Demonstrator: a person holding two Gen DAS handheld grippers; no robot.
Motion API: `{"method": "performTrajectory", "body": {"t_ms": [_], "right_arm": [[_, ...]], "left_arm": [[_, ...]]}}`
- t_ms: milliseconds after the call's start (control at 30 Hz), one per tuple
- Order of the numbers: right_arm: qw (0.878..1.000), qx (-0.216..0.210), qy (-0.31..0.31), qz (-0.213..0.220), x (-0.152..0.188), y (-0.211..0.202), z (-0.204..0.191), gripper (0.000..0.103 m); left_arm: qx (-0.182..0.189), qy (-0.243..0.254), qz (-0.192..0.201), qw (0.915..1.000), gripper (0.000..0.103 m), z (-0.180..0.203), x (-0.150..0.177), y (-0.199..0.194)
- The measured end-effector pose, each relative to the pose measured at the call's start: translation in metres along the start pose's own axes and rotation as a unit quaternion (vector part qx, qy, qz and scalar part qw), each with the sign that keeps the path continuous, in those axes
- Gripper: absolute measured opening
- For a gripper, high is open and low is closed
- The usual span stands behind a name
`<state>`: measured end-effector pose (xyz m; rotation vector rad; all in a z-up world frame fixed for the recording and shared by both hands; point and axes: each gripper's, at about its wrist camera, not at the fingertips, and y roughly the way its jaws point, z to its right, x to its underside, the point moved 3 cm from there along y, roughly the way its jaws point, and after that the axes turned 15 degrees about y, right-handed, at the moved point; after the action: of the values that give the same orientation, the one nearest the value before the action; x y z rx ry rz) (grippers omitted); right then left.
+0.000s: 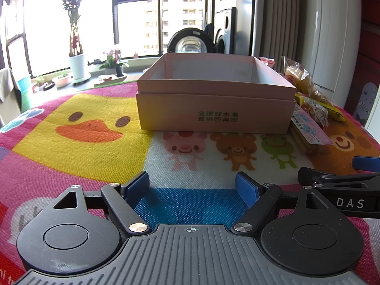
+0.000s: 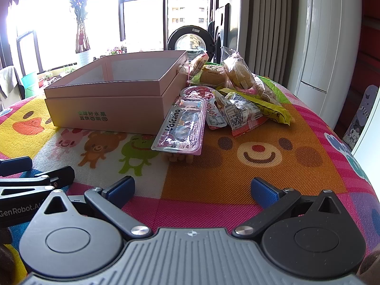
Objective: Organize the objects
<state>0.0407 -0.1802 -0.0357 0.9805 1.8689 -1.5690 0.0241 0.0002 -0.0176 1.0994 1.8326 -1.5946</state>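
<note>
Just ahead of the right gripper's (image 2: 192, 187) spread jaws lay the snack tray (image 2: 181, 125), lengthwise toward them; left gripper (image 1: 192, 185), also spread, faced the box (image 1: 215, 109).

Beyond my work area I see a washing machine (image 1: 190, 44) with its round door by the window (image 1: 137, 14). A tall plant (image 1: 74, 23) stands in a white pot (image 1: 77, 65) on the sill, a green bucket (image 1: 25, 87) sits at far left, and grey curtains (image 2: 263, 23) hang at right.

left claw (image 1: 192, 187) agape, right claw (image 2: 192, 190) agape
</note>
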Motion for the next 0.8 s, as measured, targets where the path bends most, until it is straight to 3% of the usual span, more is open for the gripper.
{"method": "performTrajectory", "body": {"t_ms": [800], "right_arm": [[1.0,-0.003,0.002,0.0,0.0001,-0.0005,0.0006,0.103]], "left_arm": [[0.0,0.0,0.0,1.0,0.086,0.0,0.0,0.0]]}}
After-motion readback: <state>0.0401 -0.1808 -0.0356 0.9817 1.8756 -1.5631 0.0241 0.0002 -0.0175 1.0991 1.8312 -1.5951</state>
